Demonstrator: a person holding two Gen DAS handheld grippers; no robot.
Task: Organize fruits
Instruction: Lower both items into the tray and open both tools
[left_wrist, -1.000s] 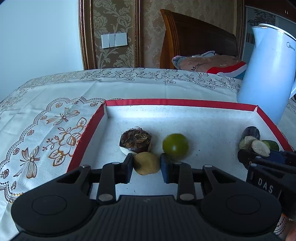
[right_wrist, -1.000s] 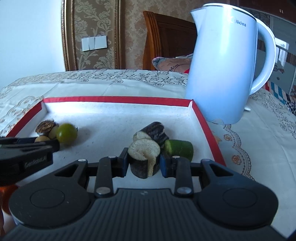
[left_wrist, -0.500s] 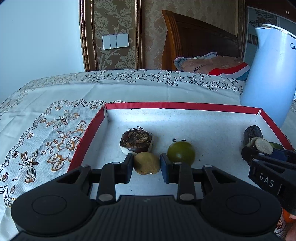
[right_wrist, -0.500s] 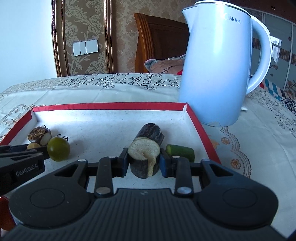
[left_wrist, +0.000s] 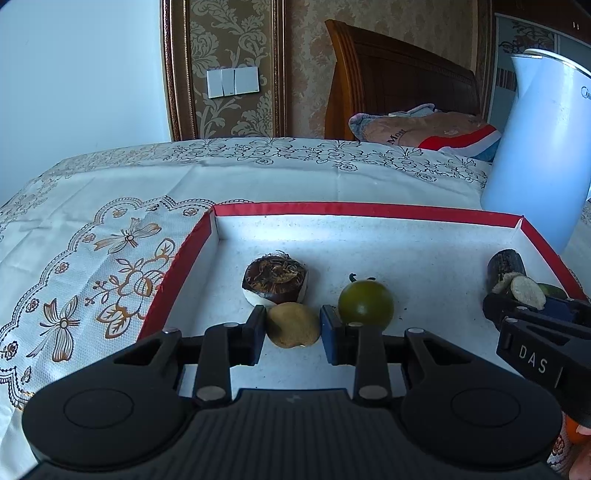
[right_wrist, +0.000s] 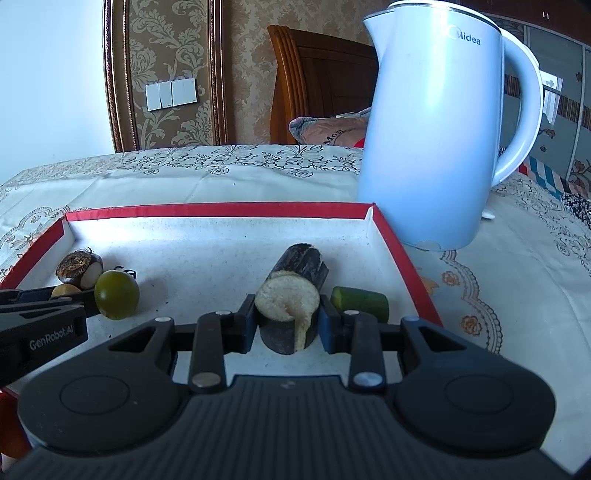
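Note:
A white tray with a red rim (left_wrist: 362, 209) lies on the tablecloth. My left gripper (left_wrist: 293, 330) is shut on a small tan fruit (left_wrist: 291, 323) near the tray's front left. Just behind it sit a dark water chestnut (left_wrist: 275, 282) and a round green fruit (left_wrist: 365, 302). My right gripper (right_wrist: 288, 321) is shut on a dark sugarcane piece (right_wrist: 286, 301) with its pale cut end facing me. A second sugarcane piece (right_wrist: 308, 260) lies behind it, and a green cucumber chunk (right_wrist: 360, 302) lies to the right. The left view shows the right gripper (left_wrist: 535, 328) at the tray's right side.
A tall pale blue kettle (right_wrist: 439, 129) stands just beyond the tray's far right corner. The embroidered tablecloth (left_wrist: 92, 251) spreads to the left and behind. A wooden headboard and a folded cloth (left_wrist: 424, 131) lie further back. Something orange (right_wrist: 11, 424) shows at the bottom left edge.
The green fruit has shifted slightly right and nearer, uncovering a small dark mark behind it. Both views shifted a little at first, then held. Both grips are unchanged.

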